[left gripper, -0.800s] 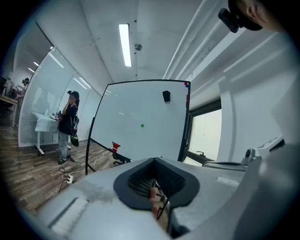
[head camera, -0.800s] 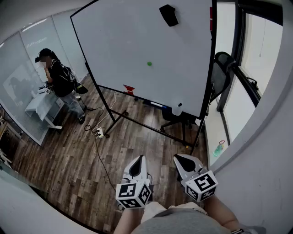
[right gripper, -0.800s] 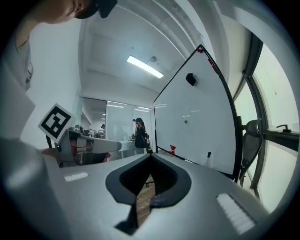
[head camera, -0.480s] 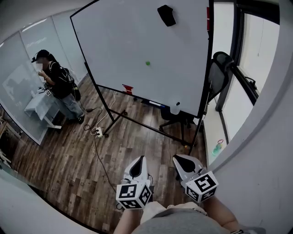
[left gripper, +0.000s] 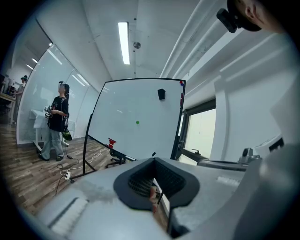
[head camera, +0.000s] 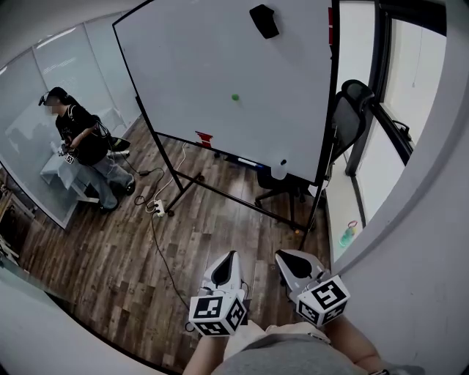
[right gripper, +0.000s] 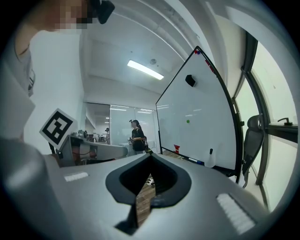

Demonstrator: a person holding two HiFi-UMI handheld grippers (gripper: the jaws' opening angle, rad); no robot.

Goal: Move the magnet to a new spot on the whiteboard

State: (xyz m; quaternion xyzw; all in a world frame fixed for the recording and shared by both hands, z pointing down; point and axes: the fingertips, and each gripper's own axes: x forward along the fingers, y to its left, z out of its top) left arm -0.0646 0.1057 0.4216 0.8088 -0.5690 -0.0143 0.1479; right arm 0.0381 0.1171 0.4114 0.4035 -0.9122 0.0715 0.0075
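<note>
Nearest, at six o'clock, the left gripper (head camera: 229, 258) and right gripper (head camera: 282, 256) hang low, jaws pressed together on nothing. Far off at twelve o'clock, the green magnet (head camera: 235, 97) clings mid-whiteboard (head camera: 183, 66). Best to walk close first, then part one gripper's jaws squarely around it.

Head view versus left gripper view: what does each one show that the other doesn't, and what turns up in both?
Only the head view: the marker cubes on the left tool and right tool, and a green bottle on the window sill. Only the left gripper view: a ceiling light and the left tool's closed jaws up close. Both: the whiteboard, its green magnet, a black block near its top, and a standing person.
</note>
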